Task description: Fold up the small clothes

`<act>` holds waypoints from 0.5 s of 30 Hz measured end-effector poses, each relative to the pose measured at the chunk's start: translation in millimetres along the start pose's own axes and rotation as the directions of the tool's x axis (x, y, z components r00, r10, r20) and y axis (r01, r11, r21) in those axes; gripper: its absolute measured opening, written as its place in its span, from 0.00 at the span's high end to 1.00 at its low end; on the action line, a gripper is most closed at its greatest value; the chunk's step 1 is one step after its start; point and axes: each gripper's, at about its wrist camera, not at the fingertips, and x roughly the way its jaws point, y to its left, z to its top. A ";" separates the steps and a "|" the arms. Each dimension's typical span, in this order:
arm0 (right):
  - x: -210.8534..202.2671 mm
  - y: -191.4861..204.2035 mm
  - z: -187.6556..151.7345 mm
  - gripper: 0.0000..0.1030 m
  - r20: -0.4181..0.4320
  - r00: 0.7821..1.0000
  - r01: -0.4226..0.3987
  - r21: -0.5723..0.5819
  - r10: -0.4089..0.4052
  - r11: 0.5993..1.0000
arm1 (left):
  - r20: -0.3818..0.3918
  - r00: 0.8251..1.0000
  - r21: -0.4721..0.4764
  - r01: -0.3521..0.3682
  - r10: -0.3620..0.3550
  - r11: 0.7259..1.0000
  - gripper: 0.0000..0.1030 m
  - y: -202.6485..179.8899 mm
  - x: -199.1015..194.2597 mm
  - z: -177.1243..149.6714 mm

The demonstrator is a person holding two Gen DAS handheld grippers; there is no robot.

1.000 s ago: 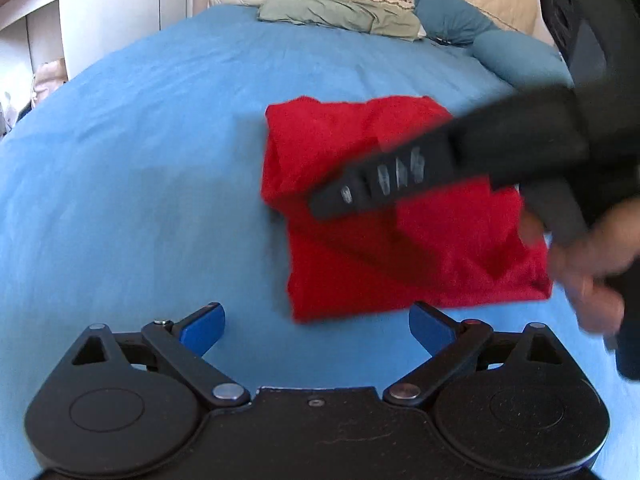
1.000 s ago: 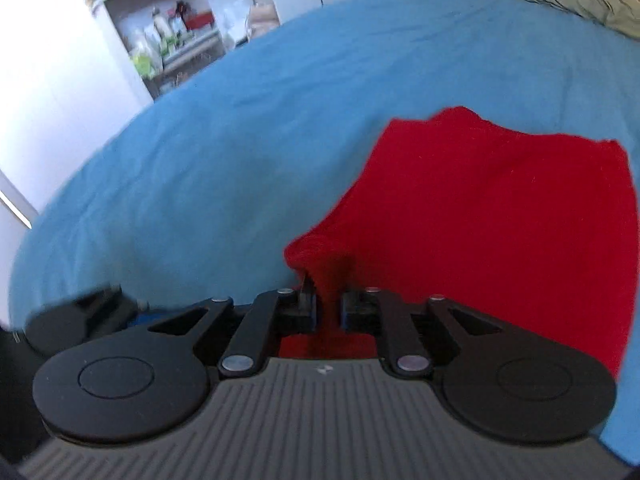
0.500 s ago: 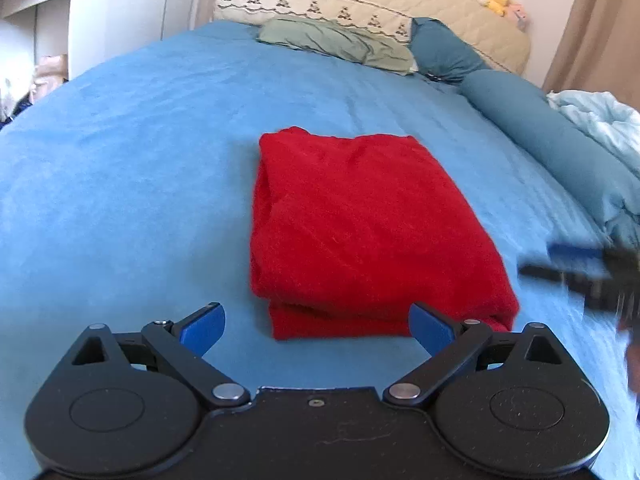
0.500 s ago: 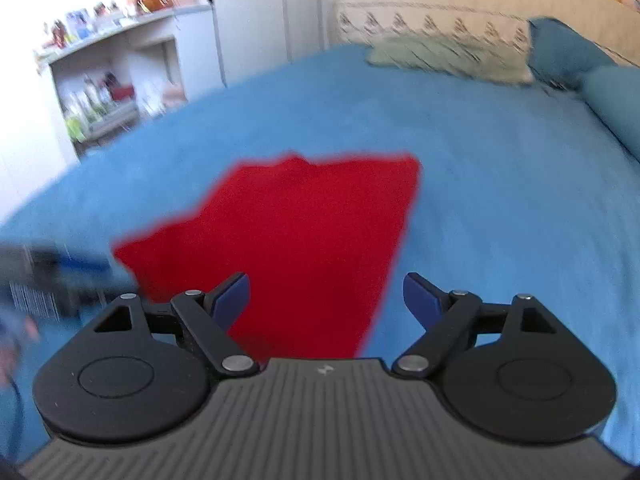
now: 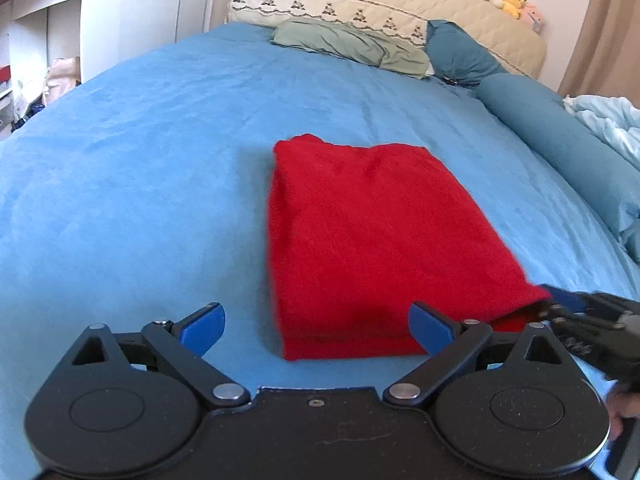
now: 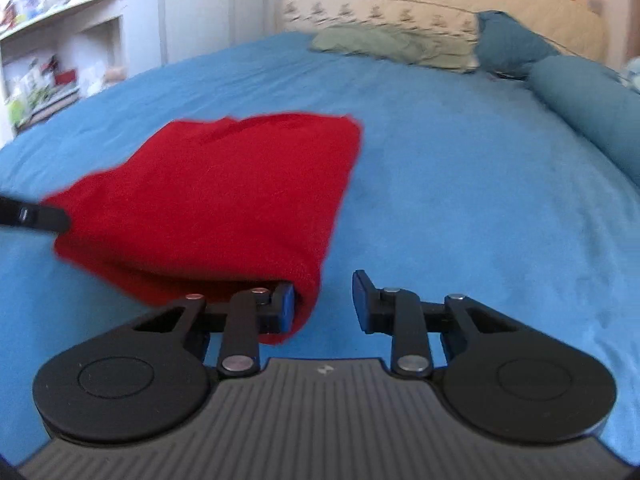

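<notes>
A red garment lies folded into a neat rectangle on the blue bed. My left gripper stands open just in front of the garment's near edge, and nothing is between its fingers. It shows as a dark finger at the left of the right wrist view. My right gripper is at the near right corner of the red garment. Its jaws are closing, with that corner against the left pad and the right pad still apart from it. The left wrist view shows the right gripper at that same corner.
A green pillow, a teal pillow and a long teal bolster lie along the bed's far and right sides. A pale blue duvet is bunched at the right. White shelves stand beyond the left edge.
My right gripper let go of the red corner it had carried over, opened wide, swung to the garment's right side and narrowed its jaws around the near right corner. The garment now lies folded flat.
</notes>
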 end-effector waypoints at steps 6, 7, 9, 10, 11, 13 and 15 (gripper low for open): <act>5.0 -13.4 -22.9 0.55 -0.035 0.999 0.004 -0.092 -0.007 0.996 | -0.063 0.995 -0.003 -0.080 0.080 0.997 0.04 10.7 23.4 -7.2; 4.8 -14.0 -24.0 0.55 -0.032 0.999 -0.007 -0.101 0.004 0.995 | -0.080 0.993 0.008 -0.090 0.090 0.996 0.04 12.2 27.4 -8.7; 5.6 -15.2 -24.3 0.55 -0.038 0.999 -0.028 -0.119 0.024 0.992 | -0.082 0.991 0.050 -0.100 0.104 0.994 0.04 11.5 31.2 -14.4; 6.5 -16.8 -23.9 0.55 -0.044 0.998 -0.040 -0.120 0.035 0.992 | -0.080 0.990 0.071 -0.108 0.113 0.992 0.04 9.3 31.1 -15.1; 5.7 -19.5 -23.9 0.54 -0.052 0.998 -0.053 -0.119 0.047 0.992 | -0.081 0.990 0.080 -0.113 0.119 0.990 0.04 7.7 30.1 -14.5; 4.0 -25.0 -20.3 0.54 -0.067 0.995 -0.085 -0.112 0.078 0.990 | -0.088 0.990 0.074 -0.108 0.114 0.991 0.09 7.3 24.8 -11.5; -2.2 -27.0 -12.2 0.48 -0.082 0.991 -0.113 -0.124 0.103 0.986 | -0.083 0.992 0.076 -0.092 0.098 0.993 0.14 8.7 12.5 -5.5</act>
